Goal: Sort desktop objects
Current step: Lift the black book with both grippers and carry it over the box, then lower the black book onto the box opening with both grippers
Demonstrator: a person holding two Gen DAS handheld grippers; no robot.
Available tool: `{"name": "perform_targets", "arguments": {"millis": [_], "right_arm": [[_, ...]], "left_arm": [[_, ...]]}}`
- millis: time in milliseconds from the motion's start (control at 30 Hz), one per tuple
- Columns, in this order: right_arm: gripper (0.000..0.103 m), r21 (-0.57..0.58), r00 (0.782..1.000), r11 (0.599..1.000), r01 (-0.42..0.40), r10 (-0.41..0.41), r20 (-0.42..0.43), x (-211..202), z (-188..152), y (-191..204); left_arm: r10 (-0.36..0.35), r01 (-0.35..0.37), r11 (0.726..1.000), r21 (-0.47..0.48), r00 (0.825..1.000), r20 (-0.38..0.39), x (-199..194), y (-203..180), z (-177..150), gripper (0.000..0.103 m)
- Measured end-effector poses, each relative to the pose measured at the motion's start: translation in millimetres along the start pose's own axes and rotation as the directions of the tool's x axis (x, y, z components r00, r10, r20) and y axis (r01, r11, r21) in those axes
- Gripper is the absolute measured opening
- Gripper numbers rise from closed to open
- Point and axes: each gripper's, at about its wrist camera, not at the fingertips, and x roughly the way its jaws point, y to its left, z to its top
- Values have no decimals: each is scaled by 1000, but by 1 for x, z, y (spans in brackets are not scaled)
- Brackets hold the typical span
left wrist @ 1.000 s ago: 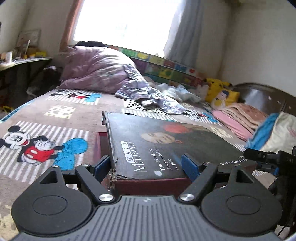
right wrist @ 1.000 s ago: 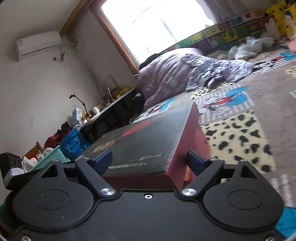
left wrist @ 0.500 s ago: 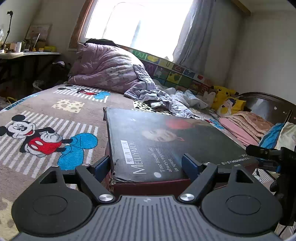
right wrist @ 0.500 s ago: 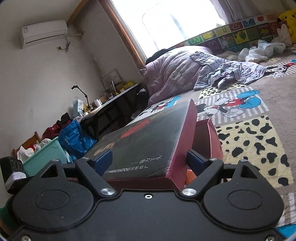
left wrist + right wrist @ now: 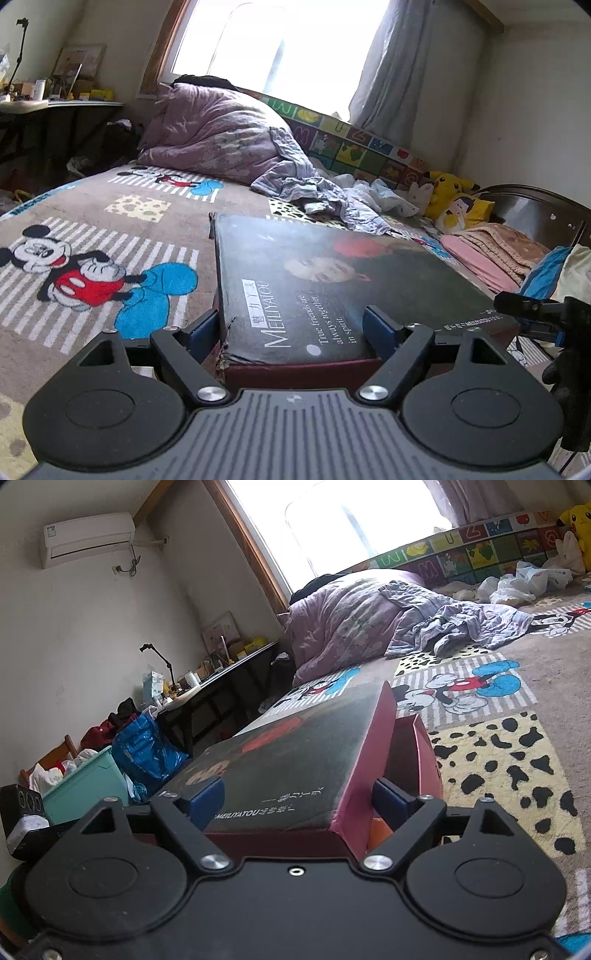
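Box lid (image 5: 332, 288) sits skewed over the maroon box base (image 5: 417, 753) on the bed (image 5: 92, 206), long axis running left-right between both claws: left claw (image 5: 291, 328) and right claw (image 5: 299, 794) each clenched on opposite short ends.

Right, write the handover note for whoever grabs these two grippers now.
Left gripper: fingers either side of the box lid at one end, apparently clamped.
Right gripper: same hold at the other end.
The lid is raised and tilted over the dark red box base, which sits on the cartoon bedspread; something orange shows inside.
Done: lid gripped and lifted.
Left: set the lid aside or seat it, then continue sorting. Whether anything is sorted yet cannot be seen.
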Motion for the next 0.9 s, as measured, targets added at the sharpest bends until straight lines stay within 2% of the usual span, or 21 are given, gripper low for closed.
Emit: {"name": "perform_targets", "arguments": {"millis": [500, 733, 833, 900], "right_arm": [[89, 36, 1000, 999, 23, -23, -2, 8, -2, -11], [87, 59, 997, 996, 62, -64, 37, 4, -3, -17], [87, 33, 983, 987, 157, -159, 96, -4, -4, -19], [88, 93, 983, 985, 146, -155, 94, -3, -5, -32]], "left_arm": [[-1, -1, 999, -53, 1000, -31, 17, 3, -13, 83], [-2, -1, 999, -46, 998, -63, 30, -4, -17, 84], [7, -10, 999, -40, 997, -73, 33, -7, -17, 84], [13, -16, 999, -35, 997, -79, 35, -9, -17, 84]]}}
